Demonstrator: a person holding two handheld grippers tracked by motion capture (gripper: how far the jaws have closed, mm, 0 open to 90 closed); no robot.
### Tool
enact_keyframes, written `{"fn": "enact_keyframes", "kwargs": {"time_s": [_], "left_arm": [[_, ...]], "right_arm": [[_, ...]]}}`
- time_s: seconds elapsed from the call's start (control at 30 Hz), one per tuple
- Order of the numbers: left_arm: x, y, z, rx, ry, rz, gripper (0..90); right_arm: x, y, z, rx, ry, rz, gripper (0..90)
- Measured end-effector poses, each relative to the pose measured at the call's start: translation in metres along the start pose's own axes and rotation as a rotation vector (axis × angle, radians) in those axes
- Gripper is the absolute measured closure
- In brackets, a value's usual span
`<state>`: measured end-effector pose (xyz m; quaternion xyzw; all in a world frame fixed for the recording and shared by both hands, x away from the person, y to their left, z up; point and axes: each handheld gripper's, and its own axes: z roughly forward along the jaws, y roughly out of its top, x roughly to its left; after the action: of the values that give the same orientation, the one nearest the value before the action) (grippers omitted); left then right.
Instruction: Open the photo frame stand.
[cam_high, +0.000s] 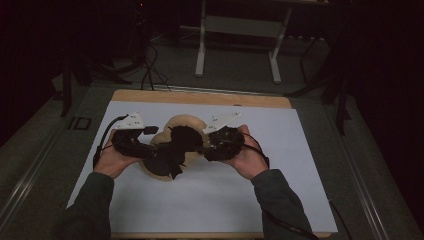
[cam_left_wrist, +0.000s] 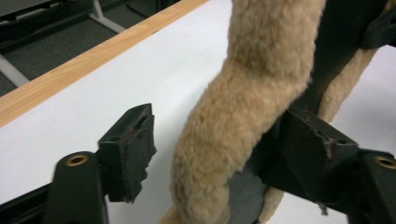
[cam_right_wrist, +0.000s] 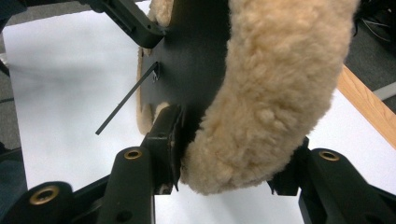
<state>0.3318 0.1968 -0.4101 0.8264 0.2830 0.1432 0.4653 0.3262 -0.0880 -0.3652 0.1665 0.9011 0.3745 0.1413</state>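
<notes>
A floppy black piece with a thick tan fleece rim (cam_high: 187, 122) is held up over the white sheet (cam_high: 280, 190) between both hands. In the left gripper view the fleece rim (cam_left_wrist: 247, 107) runs between my left gripper's (cam_left_wrist: 217, 154) jaws. The left pad (cam_left_wrist: 133, 144) stands clear of it and the other jaw touches the black side, so this gripper is open. My right gripper (cam_right_wrist: 229, 158) is shut on the fleece rim (cam_right_wrist: 275, 93), one pad (cam_right_wrist: 170, 140) pressing at the black inner face. A thin black strap (cam_right_wrist: 126, 105) sticks out of the black part.
The white sheet covers a wooden table whose far edge (cam_high: 200, 97) shows bare. Behind it on the dark floor stand a white desk frame (cam_high: 202, 50) and loose cables (cam_high: 149, 70). The sheet has free room to both sides of the hands.
</notes>
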Motion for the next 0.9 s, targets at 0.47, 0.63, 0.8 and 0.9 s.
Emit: {"fn": "enact_keyframes", "kwargs": {"time_s": [0.47,0.63,0.8,0.9], "left_arm": [[-0.005,0.001,0.008,0.047,-0.122,0.021,38.6],[-0.005,-0.002,0.004,0.041,-0.134,0.016,44.5],[-0.007,-0.005,-0.002,0.041,-0.161,0.041,53.2],[-0.009,-0.006,-0.004,0.044,-0.162,0.054,55.6]], "right_arm": [[0.001,0.003,-0.001,0.027,-0.006,-0.034,53.3],[-0.002,0.000,0.000,0.018,0.001,-0.002,52.2],[-0.005,0.000,0.002,0.015,0.011,0.027,49.5],[-0.006,-0.001,0.002,0.011,0.023,0.040,48.8]]}}
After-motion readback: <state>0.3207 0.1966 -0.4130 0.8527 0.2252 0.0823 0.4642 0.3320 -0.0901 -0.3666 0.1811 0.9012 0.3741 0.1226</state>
